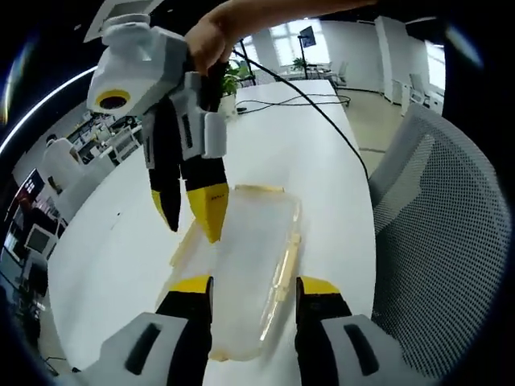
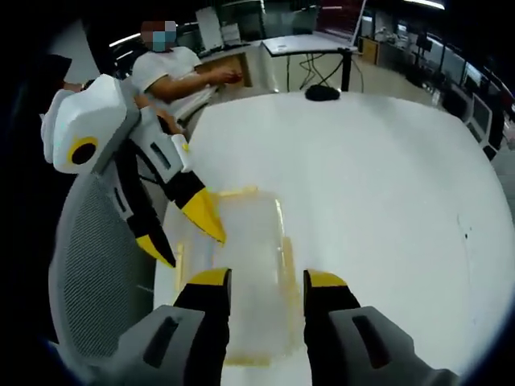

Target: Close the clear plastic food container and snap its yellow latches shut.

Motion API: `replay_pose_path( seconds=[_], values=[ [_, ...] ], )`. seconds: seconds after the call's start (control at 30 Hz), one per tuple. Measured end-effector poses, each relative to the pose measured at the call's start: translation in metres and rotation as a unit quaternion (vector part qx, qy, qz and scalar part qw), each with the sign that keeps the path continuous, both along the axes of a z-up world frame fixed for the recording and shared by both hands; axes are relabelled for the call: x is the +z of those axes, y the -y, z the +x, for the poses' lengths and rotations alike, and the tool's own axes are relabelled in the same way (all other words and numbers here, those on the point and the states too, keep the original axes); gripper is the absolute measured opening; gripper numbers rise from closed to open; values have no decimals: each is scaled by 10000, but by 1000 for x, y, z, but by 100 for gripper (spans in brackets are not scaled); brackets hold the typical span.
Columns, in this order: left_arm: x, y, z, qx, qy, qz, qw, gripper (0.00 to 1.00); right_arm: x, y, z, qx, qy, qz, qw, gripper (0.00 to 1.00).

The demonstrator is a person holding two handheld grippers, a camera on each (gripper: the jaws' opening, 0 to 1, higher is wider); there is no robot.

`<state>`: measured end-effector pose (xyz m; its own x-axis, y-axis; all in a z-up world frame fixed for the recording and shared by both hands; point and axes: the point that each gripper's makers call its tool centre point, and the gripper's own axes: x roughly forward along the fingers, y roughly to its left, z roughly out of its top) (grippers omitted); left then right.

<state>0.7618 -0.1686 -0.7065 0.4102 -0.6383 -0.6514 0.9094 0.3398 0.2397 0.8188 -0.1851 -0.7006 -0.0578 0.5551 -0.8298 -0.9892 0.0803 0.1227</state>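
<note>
The clear plastic food container point(image 1: 245, 257) lies on the white table point(image 1: 306, 153) with its lid on top; pale yellow latches point(image 1: 286, 261) stick out along its sides. My left gripper point(image 1: 256, 287) stands open over the container's near end. A hand holds my right gripper point(image 1: 189, 215) from the upper left, its yellow tips apart and over the container's left edge. In the right gripper view the container point(image 2: 245, 257) lies ahead of my open right gripper point(image 2: 268, 279). There, one tip of the left gripper point(image 2: 183, 233) rests at the container's left rim.
A grey mesh chair point(image 1: 451, 225) stands close to the table edge beside the container, also seen as the chair point(image 2: 88, 265). A black cable point(image 1: 322, 112) crosses the far table. A person point(image 2: 173, 68) sits at another desk. A small black object point(image 2: 322, 92) lies far off.
</note>
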Motion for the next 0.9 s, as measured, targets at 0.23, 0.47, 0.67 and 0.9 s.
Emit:
replay_pose_path(
  seconds=[0.23,0.47,0.67,0.9],
  values=[
    [11,-11,9,517,-170,-387,9978,41,11,14,-2,-183,273,148,9993,37],
    [15,-29,16,890,-332,-554,9939,49,17,26,-8,-441,470,309,9974,41],
    [14,-41,16,1064,-445,-603,9915,55,20,37,-18,-714,607,439,9946,43],
    [12,-48,14,1161,-497,-645,9899,58,22,50,-29,-1000,816,532,9902,45]
  ],
)
